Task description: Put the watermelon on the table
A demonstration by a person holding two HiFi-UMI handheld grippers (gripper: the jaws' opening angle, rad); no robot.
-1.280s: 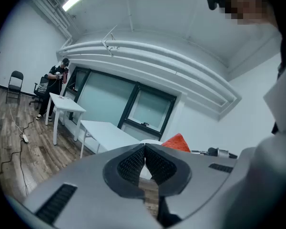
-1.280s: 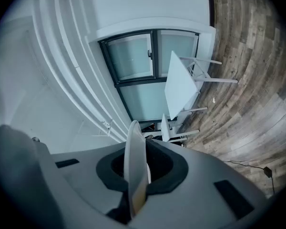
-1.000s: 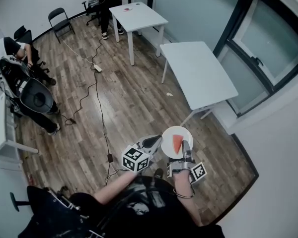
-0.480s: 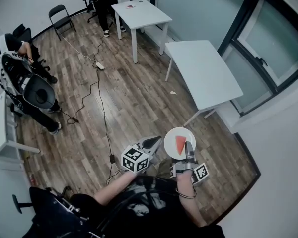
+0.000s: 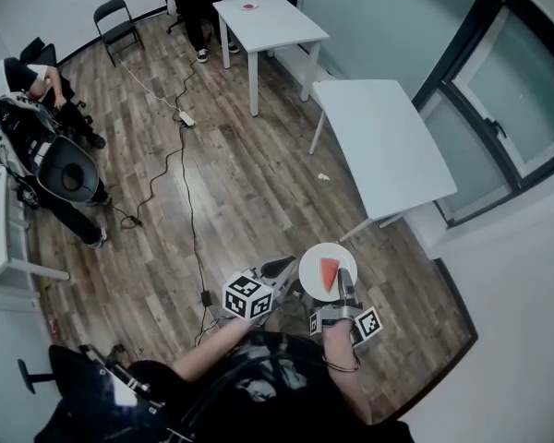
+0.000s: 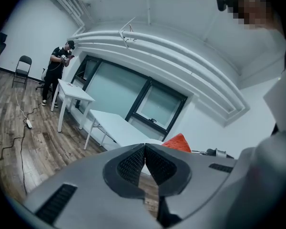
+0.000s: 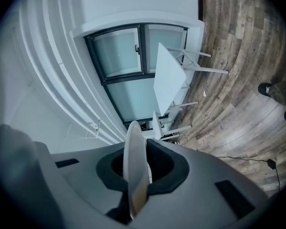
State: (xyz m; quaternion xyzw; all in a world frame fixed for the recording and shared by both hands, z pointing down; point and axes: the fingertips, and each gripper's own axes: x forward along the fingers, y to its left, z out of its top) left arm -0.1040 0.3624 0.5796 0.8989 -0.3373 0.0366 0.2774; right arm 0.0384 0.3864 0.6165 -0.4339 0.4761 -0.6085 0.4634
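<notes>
A red wedge of watermelon (image 5: pixel 330 271) lies on a small white plate (image 5: pixel 316 268), carried above the wooden floor. My right gripper (image 5: pixel 343 284) is shut on the plate's near rim; in the right gripper view the plate (image 7: pixel 135 161) stands edge-on between the pads. My left gripper (image 5: pixel 289 267) is shut with nothing in it, its tips just beside the plate's left edge. In the left gripper view the watermelon (image 6: pixel 178 142) peeks over the shut jaws. A long white table (image 5: pixel 385 146) stands ahead to the right, its near end a short way beyond the plate.
A second white table (image 5: pixel 270 21) stands farther back with a person behind it. Cables and a power strip (image 5: pixel 184 118) run across the floor. A seated person with equipment (image 5: pixel 46 155) is at the left. Windows (image 5: pixel 508 90) line the right wall.
Both grippers and the plate have shifted together, a little lower. The grip on the plate is unchanged and the left gripper stays shut.
</notes>
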